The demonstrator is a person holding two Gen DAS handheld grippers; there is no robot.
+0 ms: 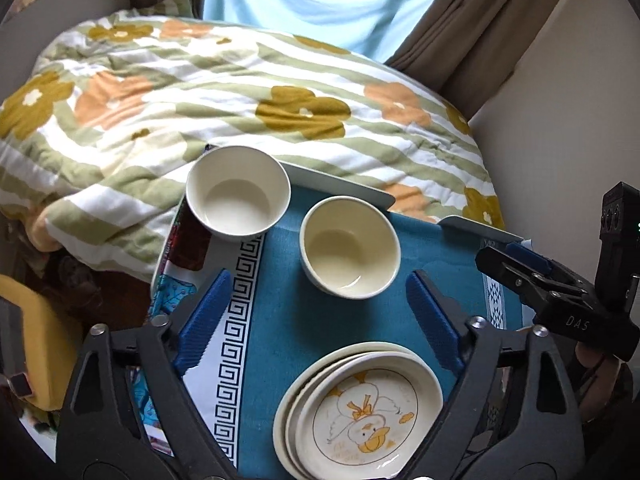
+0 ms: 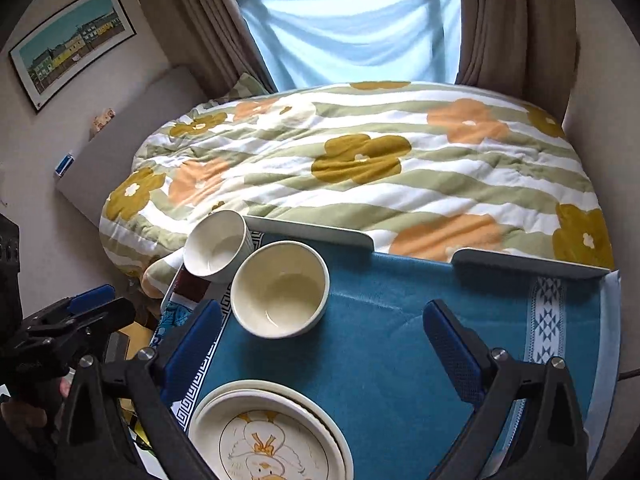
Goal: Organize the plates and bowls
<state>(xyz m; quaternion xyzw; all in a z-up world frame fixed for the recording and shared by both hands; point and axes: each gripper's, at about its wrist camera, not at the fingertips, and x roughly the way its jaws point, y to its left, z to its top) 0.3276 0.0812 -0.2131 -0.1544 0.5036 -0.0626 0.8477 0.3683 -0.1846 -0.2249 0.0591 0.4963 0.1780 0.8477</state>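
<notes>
- Your plates (image 1: 360,408) sit stacked at the frame's bottom centre, duck plate on top.
- Two bowls (image 1: 350,246) (image 1: 238,192) stand apart above them, upper left.
- Your left tongs (image 1: 320,316) and right tongs (image 2: 324,344) gape apart, empty, over the blue worktop (image 1: 440,248).

The only legible text is "DAS", printed on the black body of the right tool (image 1: 520,256).
</notes>
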